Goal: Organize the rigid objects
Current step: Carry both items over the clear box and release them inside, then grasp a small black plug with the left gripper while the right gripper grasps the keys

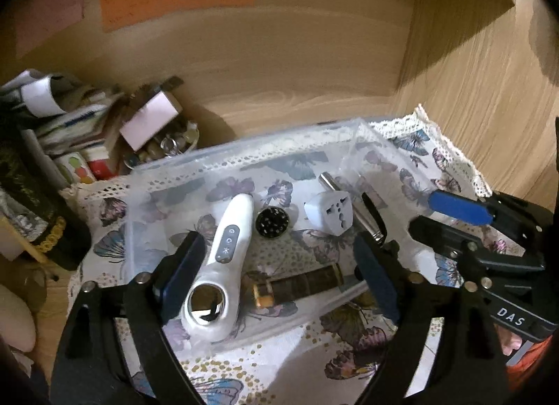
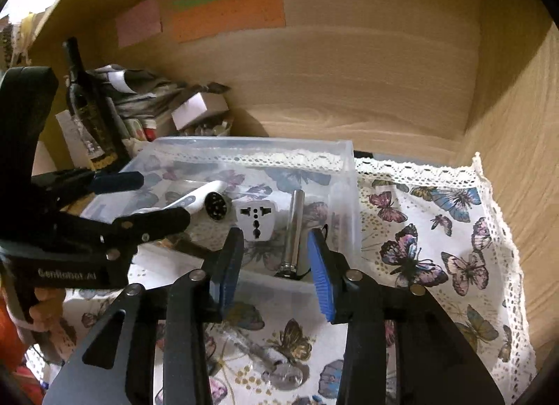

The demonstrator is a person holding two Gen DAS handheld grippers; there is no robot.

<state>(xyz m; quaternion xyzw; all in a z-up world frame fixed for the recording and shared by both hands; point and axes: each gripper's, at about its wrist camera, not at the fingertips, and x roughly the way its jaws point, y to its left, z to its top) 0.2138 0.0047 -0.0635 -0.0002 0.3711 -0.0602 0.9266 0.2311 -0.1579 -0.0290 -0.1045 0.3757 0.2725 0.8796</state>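
Note:
A clear plastic box (image 1: 244, 146) (image 2: 349, 174) stands on a butterfly tablecloth. Inside lie a white handheld device (image 1: 227, 251) (image 2: 195, 197), a black round perforated disc (image 1: 272, 221) (image 2: 216, 206), a white travel adapter (image 1: 330, 214) (image 2: 255, 218), a metal cylinder (image 1: 363, 209) (image 2: 295, 227) and a brown watch strap (image 1: 300, 284). My left gripper (image 1: 279, 272) is open over the box's near side, around the white device and strap. My right gripper (image 2: 276, 265) is open and empty at the box's near wall, by the cylinder. A clear glass object (image 2: 265, 359) lies on the cloth below it.
Wooden shelf walls close in behind and to the right. A dark bottle (image 2: 87, 108), boxes and papers (image 1: 70, 125) crowd the back left. A jar of small items (image 1: 167, 146) stands behind the box. The lace-edged cloth (image 2: 454, 248) stretches right.

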